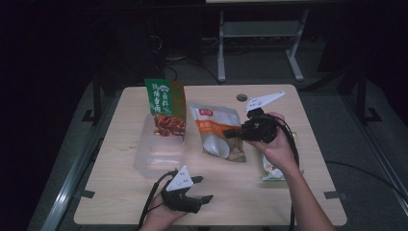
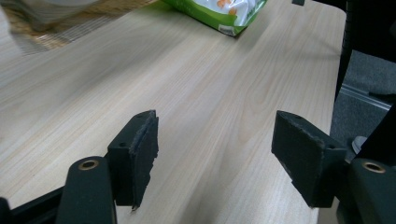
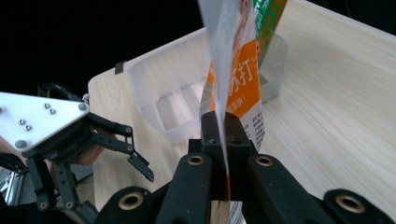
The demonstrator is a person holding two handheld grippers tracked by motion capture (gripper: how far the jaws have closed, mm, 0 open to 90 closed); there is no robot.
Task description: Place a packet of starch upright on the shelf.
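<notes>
Nearest the high camera, at the table's near edge, the left gripper [image 1: 204, 188] rests low over bare wood with its jaws spread wide and nothing between them. Its own view shows the two black pads [image 2: 140, 154] well apart above the table [image 2: 210, 107], with a green and white packet [image 2: 219, 11] lying farther off near the table's edge.

Further in, the right gripper [image 1: 230, 131] has its jaws pinched tight on the edge of an orange and white snack bag [image 1: 219, 137]. From above, that bag sits at the middle of the table, just right of the clear plastic box [image 1: 159, 151]. In the right gripper view the bag [image 3: 233, 70] rises upright out of the closed jaws, with the box [image 3: 173, 93] just behind it and the other gripper at the left.

A green and brown pouch [image 1: 166, 108] stands upright at the far end of the box; whether it sits inside or leans on the rim I cannot tell. The green and white packet [image 1: 269, 171] lies partly under the person's right forearm.
</notes>
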